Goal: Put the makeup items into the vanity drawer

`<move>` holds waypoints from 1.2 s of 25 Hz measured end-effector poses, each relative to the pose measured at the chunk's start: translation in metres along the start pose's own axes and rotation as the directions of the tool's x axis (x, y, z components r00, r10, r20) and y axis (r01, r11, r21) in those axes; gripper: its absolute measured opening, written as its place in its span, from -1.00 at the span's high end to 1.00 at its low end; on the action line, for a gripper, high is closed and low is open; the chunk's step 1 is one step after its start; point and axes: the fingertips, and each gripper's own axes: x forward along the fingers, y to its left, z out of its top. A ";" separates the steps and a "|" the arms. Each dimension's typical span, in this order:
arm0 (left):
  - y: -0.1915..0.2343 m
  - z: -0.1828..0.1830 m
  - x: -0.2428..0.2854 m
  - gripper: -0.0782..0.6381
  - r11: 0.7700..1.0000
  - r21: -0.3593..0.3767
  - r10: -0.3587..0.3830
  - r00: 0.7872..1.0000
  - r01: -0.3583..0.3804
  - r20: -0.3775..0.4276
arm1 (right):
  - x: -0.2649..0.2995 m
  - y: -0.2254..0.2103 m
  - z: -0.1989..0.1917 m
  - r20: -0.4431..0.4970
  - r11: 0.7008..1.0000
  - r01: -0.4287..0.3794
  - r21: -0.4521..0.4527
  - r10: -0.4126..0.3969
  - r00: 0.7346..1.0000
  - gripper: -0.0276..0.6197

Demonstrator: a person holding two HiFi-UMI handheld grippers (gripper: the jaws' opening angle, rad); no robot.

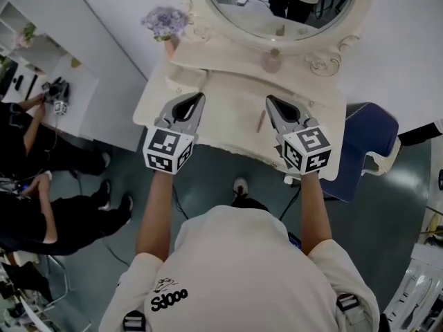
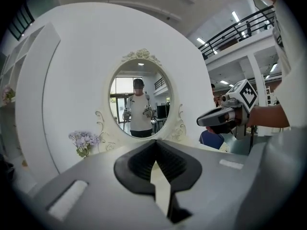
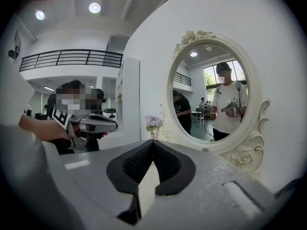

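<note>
Left tool (image 1: pixel 200 97), right tool (image 1: pixel 269 99) closed, cream vanity (image 1: pixel 228 109), oval mirror (image 1: pixel 277 9), grey floor (image 1: pixel 128 168)

Probably a studio hall: staged vanity (image 1: pixel 232 113), mezzanine railing (image 3: pixel 72 59), seated people (image 1: pixel 48 220) nearby.

Light is bright and even, with only soft shadows. Up and to the left beyond the right gripper (image 3: pixel 152 143), round ceiling lamps (image 3: pixel 94 7) flare white. Up and to the right of the left gripper (image 2: pixel 154 143), strip lights (image 2: pixel 235 16) glare likewise. Both gripper views bow strongly and fade into black corners. Each gripper's grey body near the lens is soft, while the oval mirror (image 2: pixel 140 99) ahead stays sharp. In the head view the vanity top (image 1: pixel 235 109) ahead of both grippers looks nearly washed out.
</note>
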 end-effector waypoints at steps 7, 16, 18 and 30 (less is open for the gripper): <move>-0.005 -0.012 0.061 0.73 1.000 -0.007 -0.025 0.998 0.025 -0.054 | 0.016 -0.046 -0.032 -0.063 0.998 0.056 0.039 -0.054 0.997 0.80; -0.017 -0.059 0.113 0.73 0.991 -0.001 -0.134 0.977 0.136 -0.166 | 0.038 -0.068 -0.109 -0.233 0.970 0.165 0.181 -0.121 0.965 0.58; -0.016 -0.071 0.120 0.73 0.986 -0.006 -0.166 0.968 0.168 -0.190 | 0.046 -0.065 -0.134 -0.289 0.956 0.202 0.215 -0.135 0.948 0.53; 0.037 -0.137 0.130 0.73 0.975 -0.066 -0.222 0.926 0.212 -0.305 | 0.083 -0.060 -0.267 -0.586 0.856 0.439 0.271 -0.215 0.781 0.46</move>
